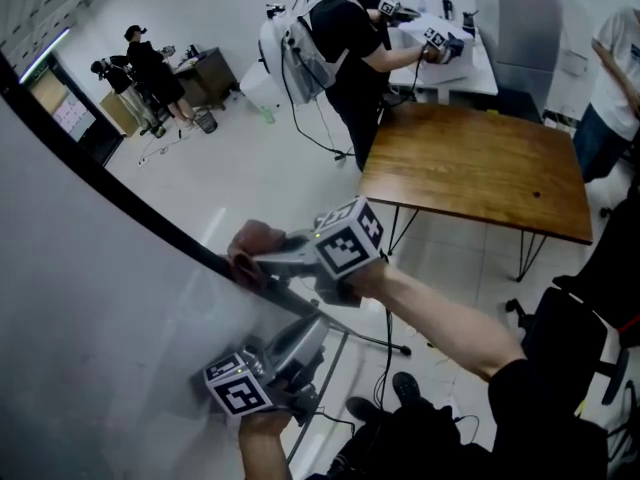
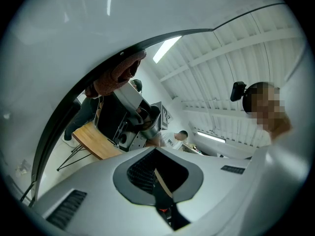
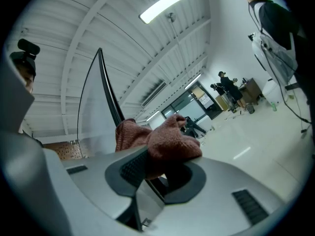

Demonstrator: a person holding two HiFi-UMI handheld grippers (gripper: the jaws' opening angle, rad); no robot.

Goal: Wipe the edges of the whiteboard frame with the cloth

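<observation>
- The right gripper (image 3: 158, 175) has its jaws clamped on a bunched reddish-brown cloth (image 3: 165, 142), which bulges out above the dark pads.
- The cloth is pressed against the black whiteboard frame (image 1: 120, 193), partway along the slanting edge, and folds over onto the board's face.
- The right forearm reaches in from the lower right, and the marker cube sits just behind the jaws.
- The left gripper (image 2: 160, 181) has its jaws drawn together, with nothing caught between the pads.
- In the head view it sits below the right gripper, close to the lower stretch of the same edge and in front of the whiteboard (image 1: 80, 328). It points up toward the cloth.
- The whiteboard's pale surface fills the left side of the head view, and the frame runs from its upper left down toward the grippers.
- Beyond the frame, a wooden table (image 1: 480, 163) on thin black legs stands on the light floor.
- A person with a backpack (image 1: 345, 38) stands at the table's far corner.
</observation>
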